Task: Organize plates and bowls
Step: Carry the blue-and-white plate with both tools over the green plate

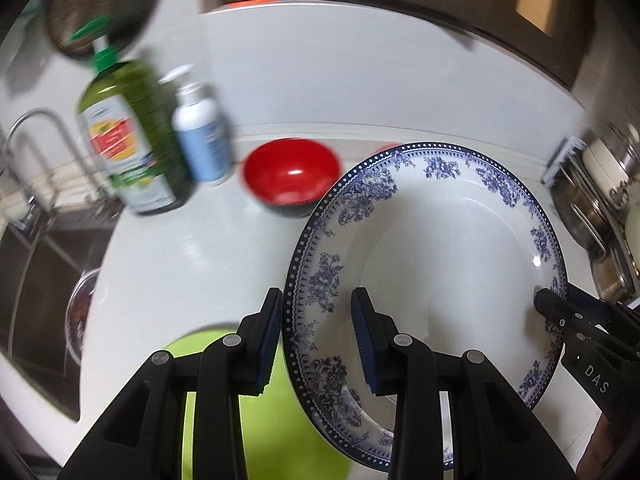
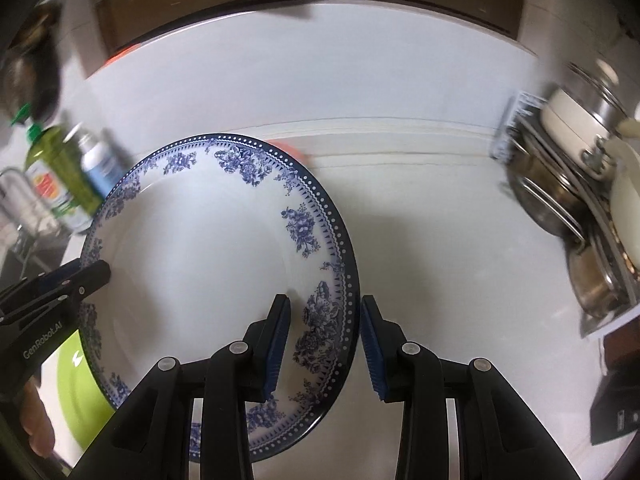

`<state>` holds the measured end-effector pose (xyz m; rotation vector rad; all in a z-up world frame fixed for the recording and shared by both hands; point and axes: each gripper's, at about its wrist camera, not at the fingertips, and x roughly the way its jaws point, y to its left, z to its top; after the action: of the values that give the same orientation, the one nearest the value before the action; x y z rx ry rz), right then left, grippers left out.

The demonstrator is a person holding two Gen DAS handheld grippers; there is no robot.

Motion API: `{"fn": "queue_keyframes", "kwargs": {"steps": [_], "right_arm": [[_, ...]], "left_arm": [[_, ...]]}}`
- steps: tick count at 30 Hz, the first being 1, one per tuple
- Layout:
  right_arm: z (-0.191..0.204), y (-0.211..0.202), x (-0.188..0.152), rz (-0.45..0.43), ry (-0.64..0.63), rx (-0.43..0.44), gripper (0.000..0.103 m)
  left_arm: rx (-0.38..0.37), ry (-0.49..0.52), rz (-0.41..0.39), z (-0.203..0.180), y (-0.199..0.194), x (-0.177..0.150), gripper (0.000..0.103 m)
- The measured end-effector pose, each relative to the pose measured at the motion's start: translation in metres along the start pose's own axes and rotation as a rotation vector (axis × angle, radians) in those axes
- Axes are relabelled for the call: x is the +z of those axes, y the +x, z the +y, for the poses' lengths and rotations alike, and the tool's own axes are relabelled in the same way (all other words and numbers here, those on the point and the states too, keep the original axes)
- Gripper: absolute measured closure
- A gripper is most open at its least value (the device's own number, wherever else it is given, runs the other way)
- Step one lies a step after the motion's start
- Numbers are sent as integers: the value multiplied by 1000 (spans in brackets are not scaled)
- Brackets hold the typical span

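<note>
A white plate with a blue flower rim (image 1: 440,260) (image 2: 200,260) hangs tilted above the white counter, carried between both grippers. My left gripper (image 1: 318,344) is shut on its left rim, and its tip (image 2: 96,276) shows in the right wrist view. On the opposite rim my right gripper (image 2: 325,346) is shut too, with its tip (image 1: 552,304) showing in the left wrist view. A red bowl (image 1: 292,176) sits on the counter behind the plate. A lime green plate (image 1: 256,420) (image 2: 80,380) lies below, partly hidden by the fingers and the patterned plate.
A green bottle (image 1: 128,140) and a white pump bottle (image 1: 204,136) stand at the left by the sink (image 1: 40,280) and faucet (image 1: 32,128). A rack of steel pots and lids (image 2: 580,200) (image 1: 600,208) fills the right. Something red (image 2: 288,148) peeks over the plate's far rim.
</note>
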<state>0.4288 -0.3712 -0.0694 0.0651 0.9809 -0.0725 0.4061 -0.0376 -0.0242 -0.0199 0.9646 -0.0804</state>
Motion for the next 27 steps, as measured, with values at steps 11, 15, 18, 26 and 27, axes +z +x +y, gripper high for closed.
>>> {"fn": "queue_keyframes", "kwargs": {"steps": [11, 15, 18, 26, 27], "right_arm": [[85, -20, -29, 21, -120, 106, 66], [107, -22, -38, 38, -157, 138, 66], [123, -23, -45, 54, -192, 159, 66], [159, -15, -63, 116, -246, 197, 66], [163, -12, -65, 126, -249, 198, 66]], "left_arm": [[96, -120, 0, 72, -34, -50, 68], [124, -163, 19, 94, -41, -68, 68], [146, -186, 31, 107, -43, -79, 68], [177, -233, 89, 133, -37, -105, 68], [182, -234, 98, 135, -35, -108, 68]]}}
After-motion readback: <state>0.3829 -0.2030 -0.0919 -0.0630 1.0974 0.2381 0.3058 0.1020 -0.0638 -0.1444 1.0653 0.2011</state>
